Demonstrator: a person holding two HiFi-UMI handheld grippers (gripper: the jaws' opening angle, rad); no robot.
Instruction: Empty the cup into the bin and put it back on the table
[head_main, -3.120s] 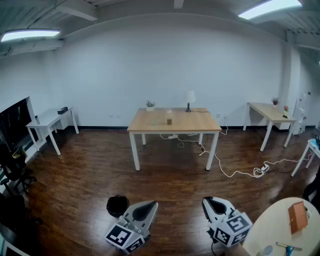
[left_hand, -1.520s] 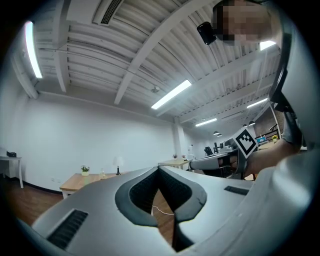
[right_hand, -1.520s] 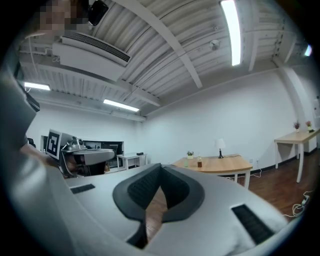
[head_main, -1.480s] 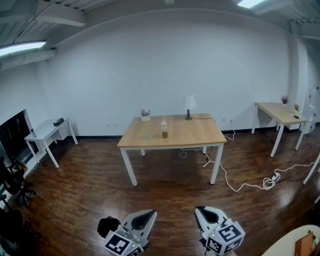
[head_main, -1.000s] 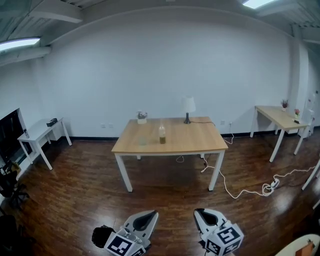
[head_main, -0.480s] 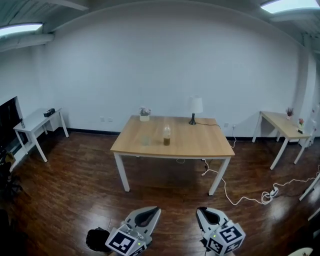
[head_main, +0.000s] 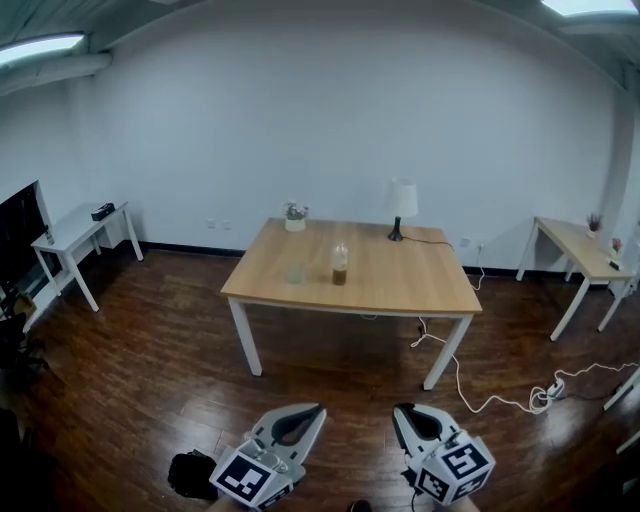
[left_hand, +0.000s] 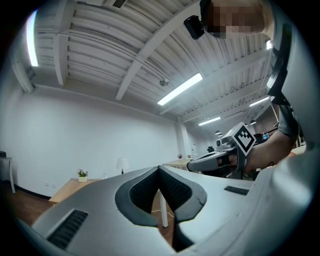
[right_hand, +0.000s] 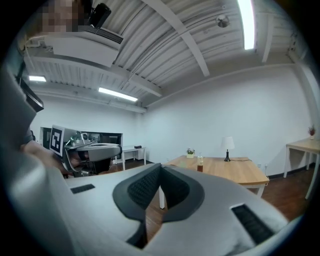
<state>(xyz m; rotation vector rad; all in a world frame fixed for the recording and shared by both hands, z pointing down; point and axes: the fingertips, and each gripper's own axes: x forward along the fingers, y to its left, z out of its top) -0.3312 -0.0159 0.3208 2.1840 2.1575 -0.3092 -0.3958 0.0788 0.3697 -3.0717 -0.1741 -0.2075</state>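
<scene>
Nearest of all, on the dark floor well short of the table (head_main: 400, 285): a black bin (head_main: 193, 473), low and to the left. Just beside it, toward the table, the left gripper (head_main: 316, 409), clenched tight with nothing between the jaws. A little to its right, the right gripper (head_main: 398, 410), likewise clamped shut and empty, pointing at the table's near edge. Between both tips and the table, only bare floor, with a white cable (head_main: 480, 400) trailing by the table's right legs.

On the table, near its middle: a tall clear vessel (head_main: 340, 264) with brown liquid in its lower part, upright, long axis vertical; probably the cup to be emptied, though too small to be sure. Just left of it, a fainter clear glass (head_main: 295, 272), apart from it. At the table's far edge, a small plant (head_main: 294, 214) and a lamp (head_main: 402, 200).

Judged from this: vessel straight ahead, well apart from both grippers, falling between their two lines and somewhat closer to the left one's. Bin on the opposite side, away from the table, so a carry back toward it after any grasp.
</scene>
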